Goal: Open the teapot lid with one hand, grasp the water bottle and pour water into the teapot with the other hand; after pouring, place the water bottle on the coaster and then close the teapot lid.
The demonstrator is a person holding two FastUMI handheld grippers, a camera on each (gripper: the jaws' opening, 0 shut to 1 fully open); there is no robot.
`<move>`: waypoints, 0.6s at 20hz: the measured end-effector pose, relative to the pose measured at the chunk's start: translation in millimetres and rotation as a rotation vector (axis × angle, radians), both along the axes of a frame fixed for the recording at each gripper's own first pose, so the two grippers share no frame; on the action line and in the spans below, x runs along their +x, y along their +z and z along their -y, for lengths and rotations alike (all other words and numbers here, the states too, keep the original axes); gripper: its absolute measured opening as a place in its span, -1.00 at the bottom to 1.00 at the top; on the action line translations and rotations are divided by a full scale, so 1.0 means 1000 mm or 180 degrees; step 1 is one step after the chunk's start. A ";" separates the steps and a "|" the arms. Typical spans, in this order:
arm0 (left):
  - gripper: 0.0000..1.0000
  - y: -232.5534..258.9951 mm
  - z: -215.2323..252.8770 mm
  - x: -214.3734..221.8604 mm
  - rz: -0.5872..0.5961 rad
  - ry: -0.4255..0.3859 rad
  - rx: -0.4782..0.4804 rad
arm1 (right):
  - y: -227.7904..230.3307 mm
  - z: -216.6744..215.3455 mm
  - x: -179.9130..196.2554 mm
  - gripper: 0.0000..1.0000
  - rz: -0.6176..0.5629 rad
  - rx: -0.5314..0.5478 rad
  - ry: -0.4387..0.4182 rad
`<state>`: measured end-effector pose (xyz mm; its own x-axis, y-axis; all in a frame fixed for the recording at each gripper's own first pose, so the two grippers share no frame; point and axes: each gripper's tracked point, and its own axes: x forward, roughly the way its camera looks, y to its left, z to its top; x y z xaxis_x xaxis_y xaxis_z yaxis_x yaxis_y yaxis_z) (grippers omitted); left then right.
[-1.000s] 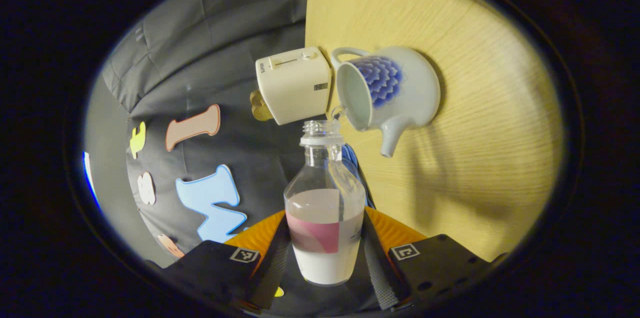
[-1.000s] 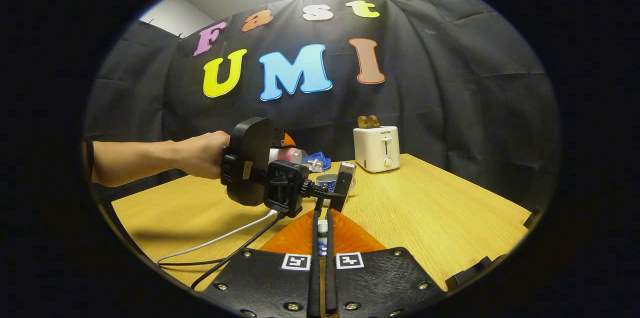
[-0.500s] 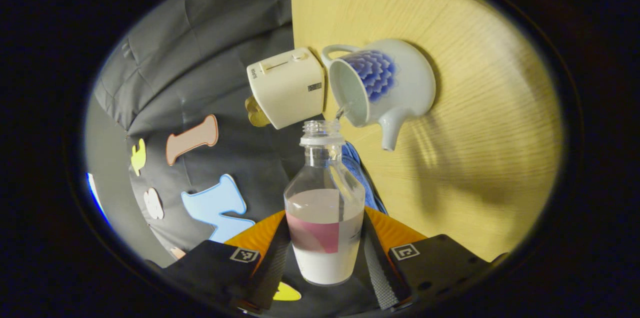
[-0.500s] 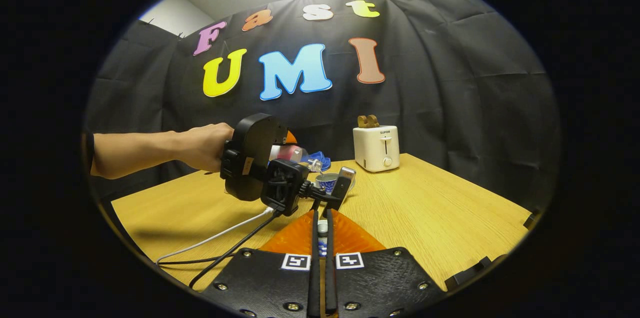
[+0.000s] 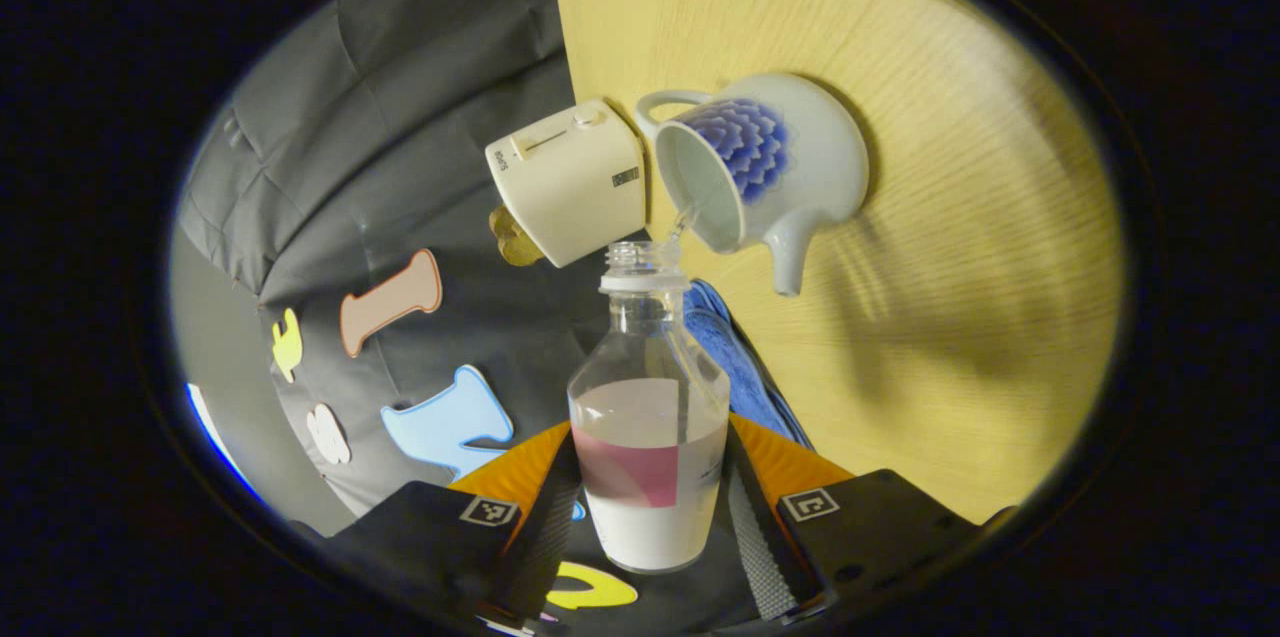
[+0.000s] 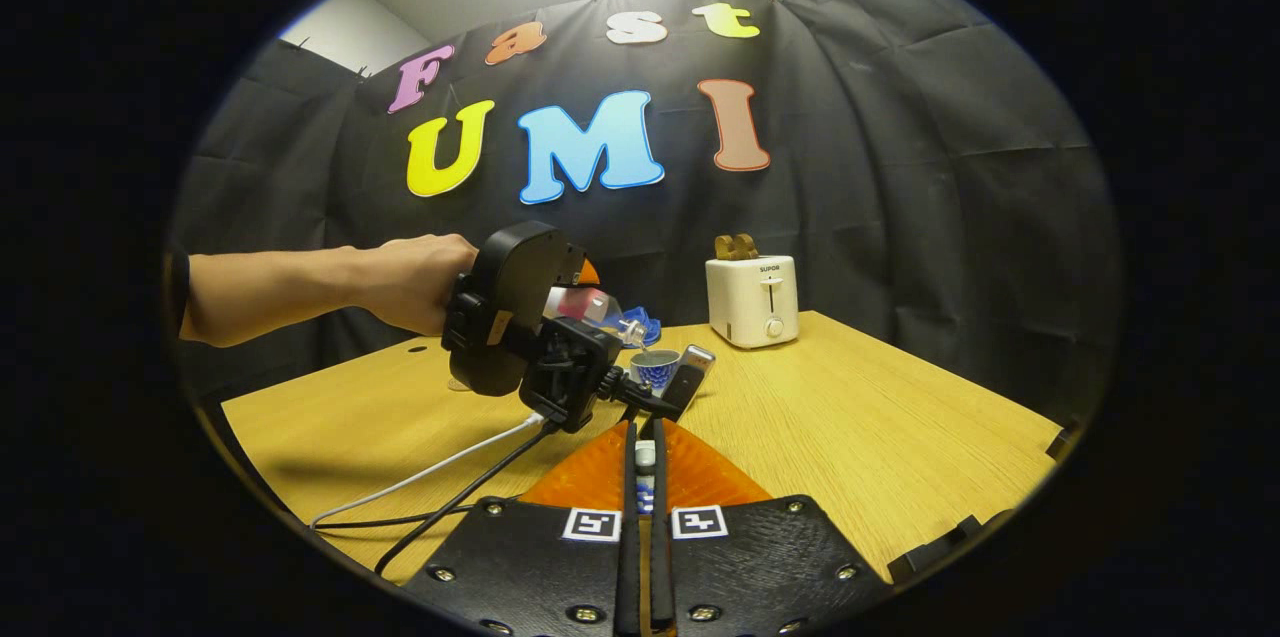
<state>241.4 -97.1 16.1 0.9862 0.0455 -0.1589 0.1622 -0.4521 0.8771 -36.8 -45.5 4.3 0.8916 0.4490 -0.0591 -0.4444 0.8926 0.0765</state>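
Clear plastic water bottle (image 5: 650,417), half full and probably slippery, sits clamped low between the left gripper (image 5: 650,527) fingers, pouring into the teapot (image 5: 765,172).

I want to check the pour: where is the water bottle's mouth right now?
In the left gripper view, the water bottle is tipped with its mouth at the open rim of the teapot, beside the toaster.

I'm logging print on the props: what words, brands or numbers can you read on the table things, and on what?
Toaster: small brand mark on its front, too small to read surely; side sticker blurred.
Water bottle: label shows no legible text.
Teapot: blue pattern, no words.
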 end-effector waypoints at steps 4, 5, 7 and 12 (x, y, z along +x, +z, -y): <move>0.75 0.005 0.001 -0.001 0.0012 0.0005 0.0162 | 0.002 0.002 0.000 -0.92 0.0026 -0.0004 0.0000; 0.74 0.004 0.002 -0.001 0.0003 0.0004 0.0181 | 0.001 0.003 0.000 -0.92 0.0017 -0.0001 0.0005; 0.73 0.006 0.005 0.000 -0.0003 -0.0043 0.0253 | -0.002 0.001 0.001 -0.92 -0.0013 0.0003 0.0013; 0.75 0.007 0.013 0.002 -0.0033 -0.0107 0.0384 | 0.001 0.005 0.001 -0.92 0.0012 0.0021 -0.0014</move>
